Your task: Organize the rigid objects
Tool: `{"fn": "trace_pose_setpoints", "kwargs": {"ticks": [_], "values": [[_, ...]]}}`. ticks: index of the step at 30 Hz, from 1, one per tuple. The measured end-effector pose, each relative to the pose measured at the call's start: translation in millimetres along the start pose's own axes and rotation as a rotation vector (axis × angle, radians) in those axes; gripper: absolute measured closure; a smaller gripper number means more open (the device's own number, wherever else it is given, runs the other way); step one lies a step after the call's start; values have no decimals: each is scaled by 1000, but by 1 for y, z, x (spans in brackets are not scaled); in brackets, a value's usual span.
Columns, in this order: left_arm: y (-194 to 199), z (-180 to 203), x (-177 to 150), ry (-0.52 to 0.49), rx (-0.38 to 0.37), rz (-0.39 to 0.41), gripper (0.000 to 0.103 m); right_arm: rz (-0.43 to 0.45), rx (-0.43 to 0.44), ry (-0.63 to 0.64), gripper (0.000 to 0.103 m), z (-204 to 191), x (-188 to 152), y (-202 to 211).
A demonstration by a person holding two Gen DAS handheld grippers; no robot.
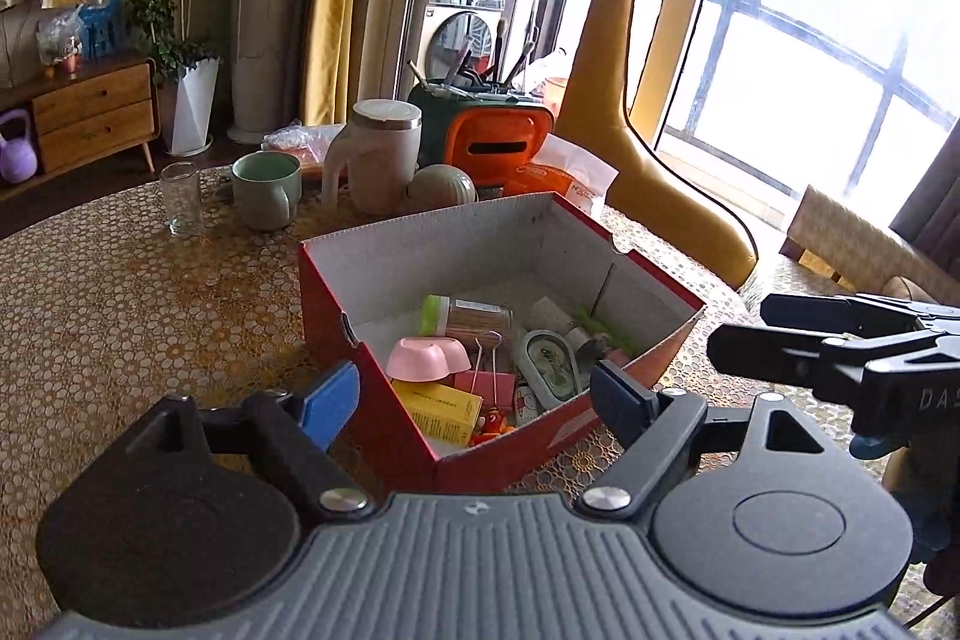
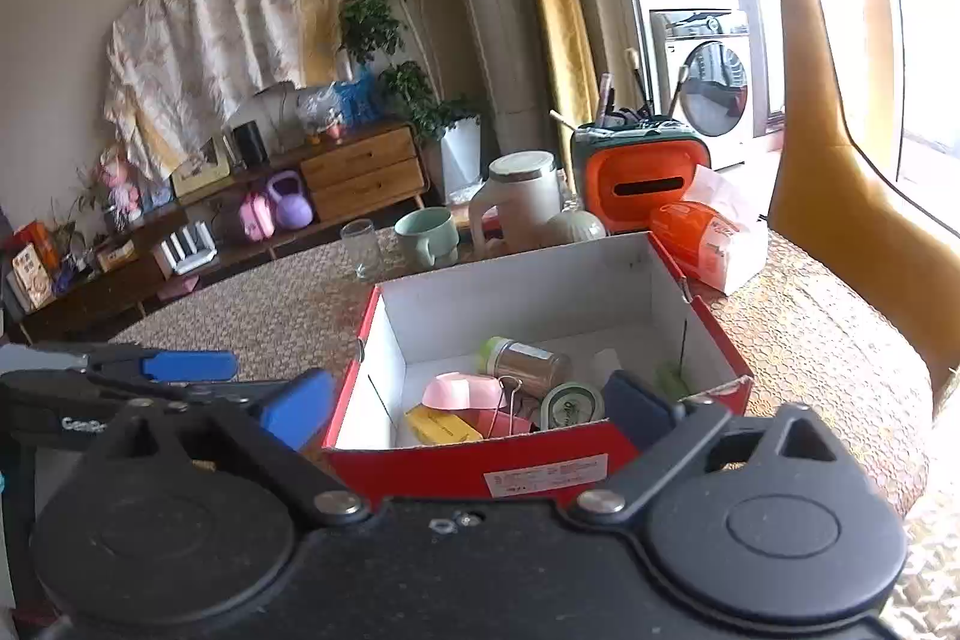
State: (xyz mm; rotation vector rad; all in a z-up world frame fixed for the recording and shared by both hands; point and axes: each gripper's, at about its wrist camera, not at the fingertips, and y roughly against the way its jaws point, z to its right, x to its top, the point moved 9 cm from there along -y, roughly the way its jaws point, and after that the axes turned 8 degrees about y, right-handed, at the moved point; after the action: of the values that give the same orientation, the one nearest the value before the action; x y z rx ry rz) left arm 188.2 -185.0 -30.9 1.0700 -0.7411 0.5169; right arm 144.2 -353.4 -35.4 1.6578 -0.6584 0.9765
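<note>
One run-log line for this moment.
left gripper: open, empty | right gripper: open, empty | red box: on table, small items inside | mugs, glass: outside box

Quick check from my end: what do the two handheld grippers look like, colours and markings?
Both are black plastic with blue pads on the jaws. The left gripper has a grey ribbed body, two round black discs and silver pivot screws. The right gripper has a black body with the same discs and screws. White lettering shows on each gripper's side, partly cut off.
</note>
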Motion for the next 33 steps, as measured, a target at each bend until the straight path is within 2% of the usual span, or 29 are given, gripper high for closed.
{"fn": "trace_pose_setpoints", "kwargs": {"ticks": [2, 23, 33], "values": [[4, -1, -1, 5, 3, 8, 0, 3, -22, 6, 1, 0, -2, 2], [22, 3, -10, -34, 22, 64, 0, -3, -72, -15, 0, -1, -21, 13], [22, 1, -12, -24, 5, 57, 0, -19, -72, -21, 0, -1, -25, 12]]}}
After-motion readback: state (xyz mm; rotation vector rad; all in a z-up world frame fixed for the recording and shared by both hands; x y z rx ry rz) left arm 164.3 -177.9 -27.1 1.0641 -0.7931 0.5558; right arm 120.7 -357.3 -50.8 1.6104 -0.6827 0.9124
